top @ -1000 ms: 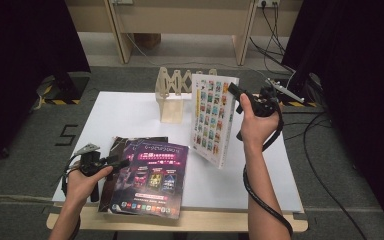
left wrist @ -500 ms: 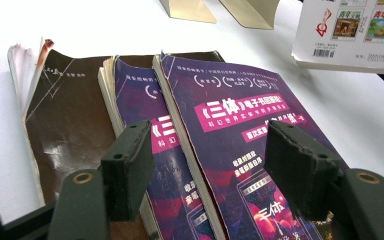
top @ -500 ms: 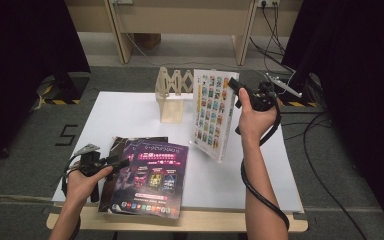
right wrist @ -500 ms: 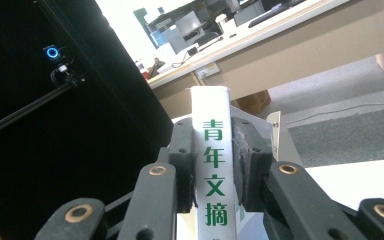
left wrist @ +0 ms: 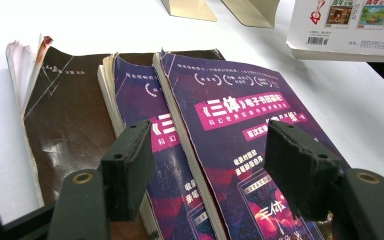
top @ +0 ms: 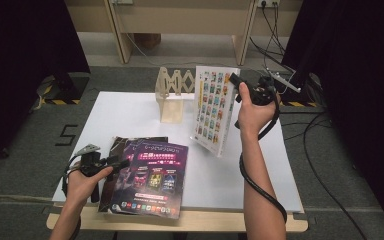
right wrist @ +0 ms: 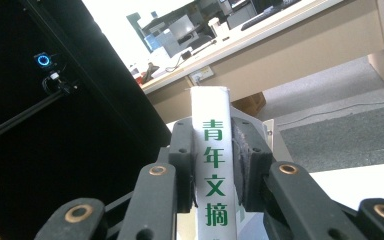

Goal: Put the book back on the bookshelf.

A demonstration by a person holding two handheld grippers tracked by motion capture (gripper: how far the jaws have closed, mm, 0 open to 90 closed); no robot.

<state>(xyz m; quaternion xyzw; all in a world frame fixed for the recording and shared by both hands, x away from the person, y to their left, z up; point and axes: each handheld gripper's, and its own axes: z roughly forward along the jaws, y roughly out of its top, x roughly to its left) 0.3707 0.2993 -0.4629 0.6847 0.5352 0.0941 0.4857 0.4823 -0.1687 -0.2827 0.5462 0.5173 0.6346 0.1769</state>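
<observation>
White-spined magazine [top: 215,110], cover gridded with small colour pictures, stands upright, clamped by the right hand-held gripper [top: 240,82] at three o'clock; left hand-held gripper [left wrist: 207,165] released.

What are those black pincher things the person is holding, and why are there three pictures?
Those are hand-held grippers: tongs with two black jaws, and a person holds one in each hand. One picture comes from a camera above the white table. The other two come from small cameras riding on each gripper, looking along its jaws.

The right gripper squeezes the spine of a white book and holds it upright, off the table; the right gripper view shows green writing on that spine between the jaws. The left gripper is open, resting by a pile of purple and dark books lying flat. At the back of the table stands a wooden book rack.
</observation>
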